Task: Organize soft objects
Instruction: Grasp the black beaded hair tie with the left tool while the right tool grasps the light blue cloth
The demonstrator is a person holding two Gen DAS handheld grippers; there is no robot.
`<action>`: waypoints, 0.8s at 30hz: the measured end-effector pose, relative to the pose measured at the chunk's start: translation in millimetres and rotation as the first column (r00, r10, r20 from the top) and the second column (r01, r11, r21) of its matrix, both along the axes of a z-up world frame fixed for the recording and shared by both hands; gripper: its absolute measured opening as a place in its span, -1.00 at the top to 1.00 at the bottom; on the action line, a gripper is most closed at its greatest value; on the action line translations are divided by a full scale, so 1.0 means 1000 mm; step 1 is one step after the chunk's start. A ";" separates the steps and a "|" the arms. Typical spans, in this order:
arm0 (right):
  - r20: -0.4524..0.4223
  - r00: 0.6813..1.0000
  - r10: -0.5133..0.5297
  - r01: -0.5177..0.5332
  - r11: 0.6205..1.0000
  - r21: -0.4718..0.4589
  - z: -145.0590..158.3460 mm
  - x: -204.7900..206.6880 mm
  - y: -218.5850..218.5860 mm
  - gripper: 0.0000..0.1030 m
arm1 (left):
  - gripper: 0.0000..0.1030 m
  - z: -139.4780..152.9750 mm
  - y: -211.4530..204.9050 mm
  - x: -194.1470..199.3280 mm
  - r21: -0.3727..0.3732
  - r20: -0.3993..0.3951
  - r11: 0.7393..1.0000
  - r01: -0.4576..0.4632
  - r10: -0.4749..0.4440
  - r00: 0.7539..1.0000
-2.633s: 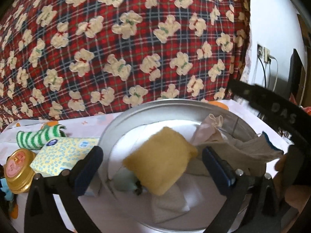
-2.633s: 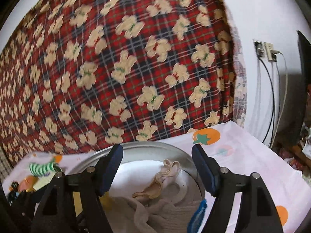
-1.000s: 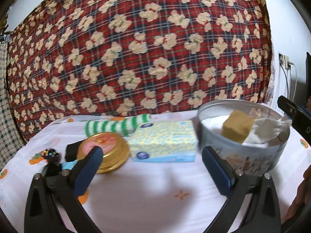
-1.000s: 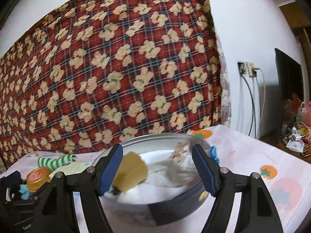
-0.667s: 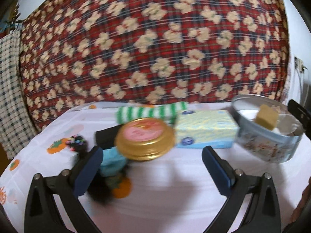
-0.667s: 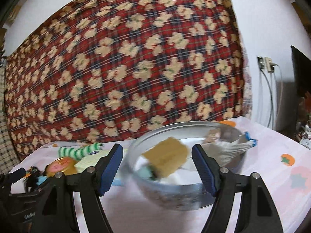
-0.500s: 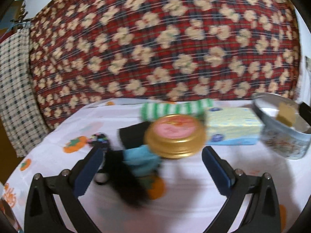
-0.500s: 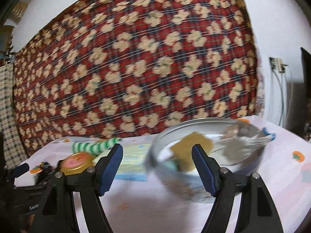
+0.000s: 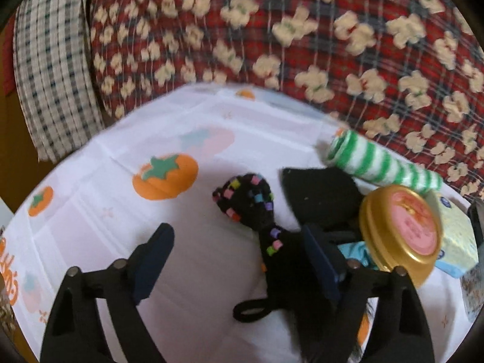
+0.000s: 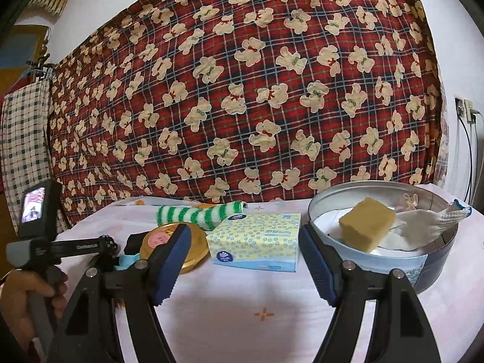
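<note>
While angled down over the black sock, left tongs wide apart.

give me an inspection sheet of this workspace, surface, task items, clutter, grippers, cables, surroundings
surface: table under a white cloth printed with orange fruit
job's things: round tin holding a yellow sponge and pale cloths; green striped sock by the back edge; black beaded sock and a black cloth lying on the table
clutter: tissue box; gold lid resting partly over the black cloth
grippers: left gripper open, low around the black beaded sock; right gripper open, empty, facing the tissue box
cables: wires hanging from a wall socket
surroundings: red bear-print blanket behind the table; checked cloth hanging beside it
</note>
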State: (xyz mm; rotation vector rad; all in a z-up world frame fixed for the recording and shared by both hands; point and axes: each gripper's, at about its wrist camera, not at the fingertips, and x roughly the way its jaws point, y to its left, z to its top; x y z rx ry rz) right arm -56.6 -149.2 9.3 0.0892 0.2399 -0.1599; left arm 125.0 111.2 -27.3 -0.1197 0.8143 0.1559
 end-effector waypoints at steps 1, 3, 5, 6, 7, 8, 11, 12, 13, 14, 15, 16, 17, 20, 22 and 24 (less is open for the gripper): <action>-0.003 1.000 -0.001 0.001 1.000 0.005 0.000 0.001 -0.001 -0.46 | -0.63 -0.004 -0.003 0.005 -0.006 -0.021 1.000 0.011 -0.011 1.000; -0.011 1.000 -0.002 0.002 1.000 0.019 -0.001 0.002 -0.004 -0.46 | -0.63 -0.008 -0.011 0.014 0.002 -0.044 0.999 0.039 -0.039 0.998; -0.020 1.000 -0.003 0.004 1.000 0.030 -0.002 0.004 -0.006 -0.46 | -0.63 -0.012 -0.015 0.019 0.013 -0.067 0.999 0.047 -0.046 0.997; -0.022 1.000 -0.003 0.004 0.999 0.034 -0.002 0.005 -0.006 -0.46 | -0.60 -0.017 -0.015 0.022 0.007 -0.089 0.999 0.041 -0.040 0.995; -0.023 1.000 -0.002 0.003 0.999 0.036 -0.002 0.005 -0.007 -0.46 | -0.50 -0.019 -0.014 0.024 -0.004 -0.101 0.999 0.040 -0.041 0.994; -0.021 1.000 -0.002 0.003 0.999 0.035 -0.002 0.005 -0.006 -0.46 | -0.46 -0.023 -0.012 0.025 -0.023 -0.119 0.999 0.046 -0.049 0.992; -0.026 1.000 0.000 0.001 1.000 0.030 -0.002 0.006 -0.006 -0.46 | -0.29 -0.027 -0.014 0.023 -0.005 -0.119 0.995 0.095 -0.095 0.988; -0.030 1.000 0.003 -0.002 1.000 0.027 -0.003 0.008 -0.006 -0.46 | -0.16 -0.026 -0.013 0.022 -0.014 -0.116 0.993 0.119 -0.120 0.986; -0.032 0.999 0.006 -0.005 1.000 0.024 -0.003 0.008 -0.005 -0.46 | -0.02 -0.026 -0.012 0.021 -0.019 -0.117 0.991 0.134 -0.135 0.984; -0.034 0.999 0.009 -0.008 1.000 0.019 -0.003 0.009 -0.004 -0.46 | 0.07 -0.025 -0.009 0.019 -0.025 -0.120 0.987 0.156 -0.158 0.980; -0.036 0.999 0.013 -0.013 1.000 0.015 -0.004 0.009 -0.003 -0.46 | 0.23 -0.024 -0.006 0.018 -0.038 -0.122 0.984 0.174 -0.177 0.977; -0.037 0.999 0.018 -0.018 1.000 0.013 -0.004 0.009 -0.001 -0.46 | 0.36 -0.024 -0.003 0.018 -0.050 -0.125 0.982 0.183 -0.188 0.974; -0.041 0.999 0.027 -0.026 1.000 0.016 -0.004 0.009 0.000 -0.46 | 0.37 -0.024 0.002 0.016 -0.066 -0.128 0.979 0.192 -0.199 0.972; -0.070 0.995 0.067 -0.064 0.997 0.042 -0.007 0.014 0.007 -0.46 | 0.41 -0.022 0.017 0.012 -0.102 -0.141 0.971 0.218 -0.231 0.963; -0.095 0.991 0.097 -0.091 0.994 0.066 -0.010 0.018 0.015 -0.46 | 0.43 -0.020 0.025 0.007 -0.100 -0.141 0.965 0.243 -0.255 0.957; -0.114 0.986 0.125 -0.116 0.990 0.083 -0.012 0.023 0.024 -0.46 | 0.43 -0.019 0.029 0.002 -0.074 -0.147 0.961 0.268 -0.276 0.950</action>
